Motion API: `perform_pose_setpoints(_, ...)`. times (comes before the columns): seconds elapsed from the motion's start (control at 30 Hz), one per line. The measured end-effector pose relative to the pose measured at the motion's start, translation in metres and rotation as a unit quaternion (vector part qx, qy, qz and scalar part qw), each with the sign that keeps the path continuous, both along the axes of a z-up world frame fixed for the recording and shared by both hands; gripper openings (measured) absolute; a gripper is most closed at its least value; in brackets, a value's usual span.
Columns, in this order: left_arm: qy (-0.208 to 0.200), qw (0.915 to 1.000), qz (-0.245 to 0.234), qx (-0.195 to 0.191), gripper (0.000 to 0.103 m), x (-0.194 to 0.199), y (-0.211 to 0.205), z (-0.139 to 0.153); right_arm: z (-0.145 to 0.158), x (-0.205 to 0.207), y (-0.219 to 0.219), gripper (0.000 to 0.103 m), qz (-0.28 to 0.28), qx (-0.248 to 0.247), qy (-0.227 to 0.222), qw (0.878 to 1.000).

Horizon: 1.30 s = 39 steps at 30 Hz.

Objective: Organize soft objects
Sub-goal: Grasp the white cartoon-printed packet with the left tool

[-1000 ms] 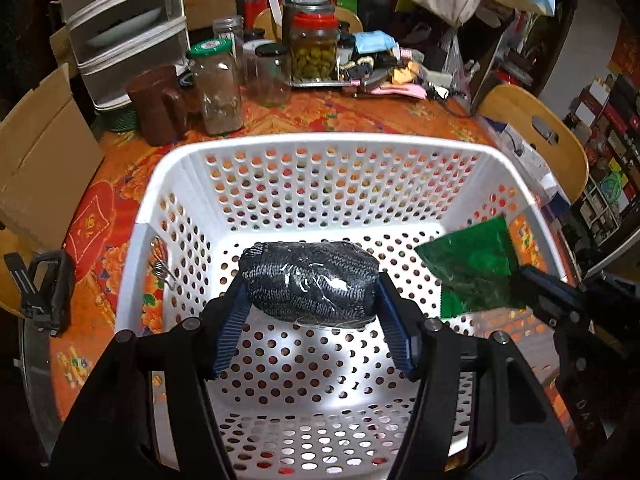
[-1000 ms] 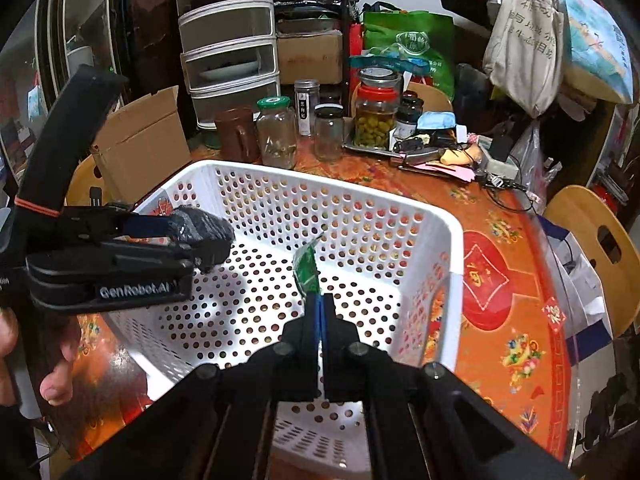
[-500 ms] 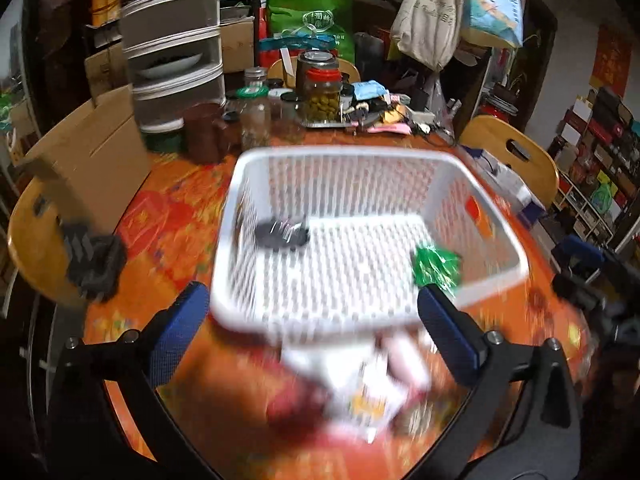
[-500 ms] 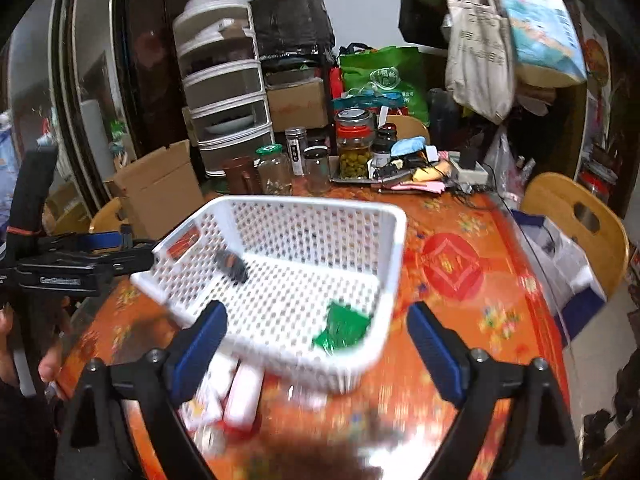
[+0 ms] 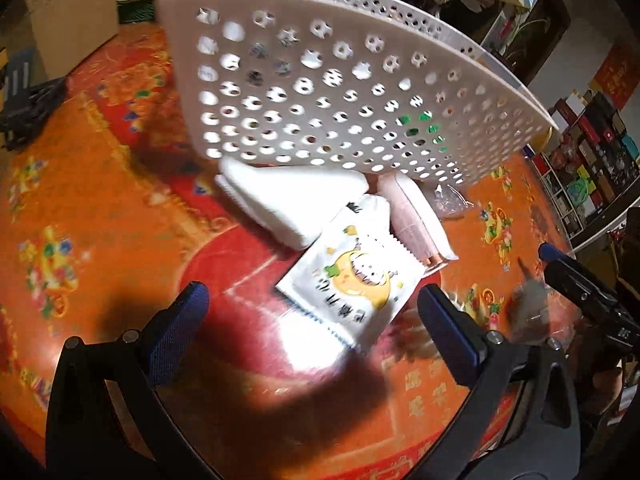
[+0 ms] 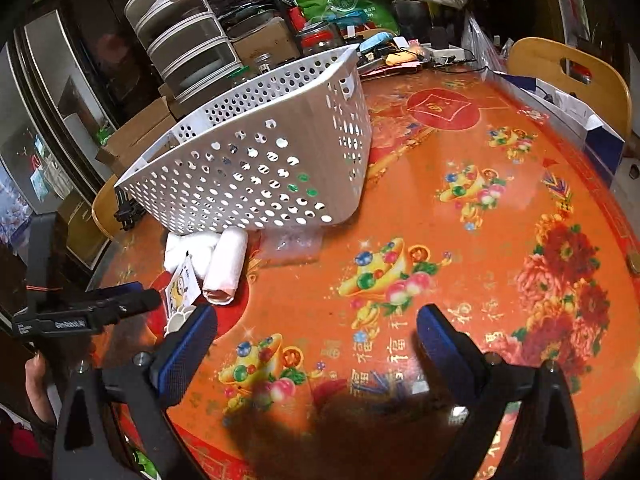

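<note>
The white perforated basket (image 5: 340, 92) stands on the orange table; it also shows in the right wrist view (image 6: 260, 168). A green packet (image 5: 420, 124) glints through its holes. In front of it lie a folded white cloth (image 5: 288, 200), a pink-white roll (image 5: 416, 224) and a white cartoon-print packet (image 5: 356, 276). These also show in the right wrist view: cloth (image 6: 188, 248), roll (image 6: 226, 268), packet (image 6: 184, 284). My left gripper (image 5: 312, 332) is open and empty, low over the packet. My right gripper (image 6: 316, 344) is open and empty over bare table.
A crumpled clear plastic bag (image 6: 292, 244) lies by the basket's front. Jars, drawers and clutter (image 6: 320, 36) crowd the table's far side. A cardboard box (image 5: 68, 12) stands far left. A wooden chair (image 6: 568, 76) is at the right.
Both grippers let go of their items into the basket, opened, pulled back and dropped low in front of it. The left one now hovers over the soft items on the table.
</note>
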<state>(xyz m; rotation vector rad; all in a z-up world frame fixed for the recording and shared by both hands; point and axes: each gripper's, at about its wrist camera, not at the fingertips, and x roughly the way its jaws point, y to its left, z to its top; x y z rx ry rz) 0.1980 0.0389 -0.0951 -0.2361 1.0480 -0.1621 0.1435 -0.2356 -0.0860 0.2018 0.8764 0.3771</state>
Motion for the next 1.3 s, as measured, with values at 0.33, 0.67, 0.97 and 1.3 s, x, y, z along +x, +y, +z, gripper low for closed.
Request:
perform_pose_setpoints(0.33, -0.012, 0.9999, -0.008, 0.009, 0.103, 0.011, -0.019, -0.007, -0.007, 0.023, 0.016, 0.1, -0.005, -0.015, 0.017, 1.0)
perform_pose_setpoints(0.67, -0.032, 0.999, -0.012, 0.027, 0.097, 0.014, -0.041, -0.009, -0.012, 0.034, 0.022, 0.1, -0.021, -0.02, 0.022, 0.999)
perform_pose_setpoints(0.97, -0.045, 0.9987, -0.006, 0.024, 0.056, 0.009, -0.031, -0.006, -0.018, 0.041, 0.034, 0.1, -0.017, -0.039, 0.027, 0.999)
perform_pose_setpoints(1.3, -0.06, 0.9975, -0.032, 0.02, 0.035, -0.005, -0.026, -0.007, -0.02, 0.047, 0.054, 0.1, -0.014, -0.053, 0.025, 0.998)
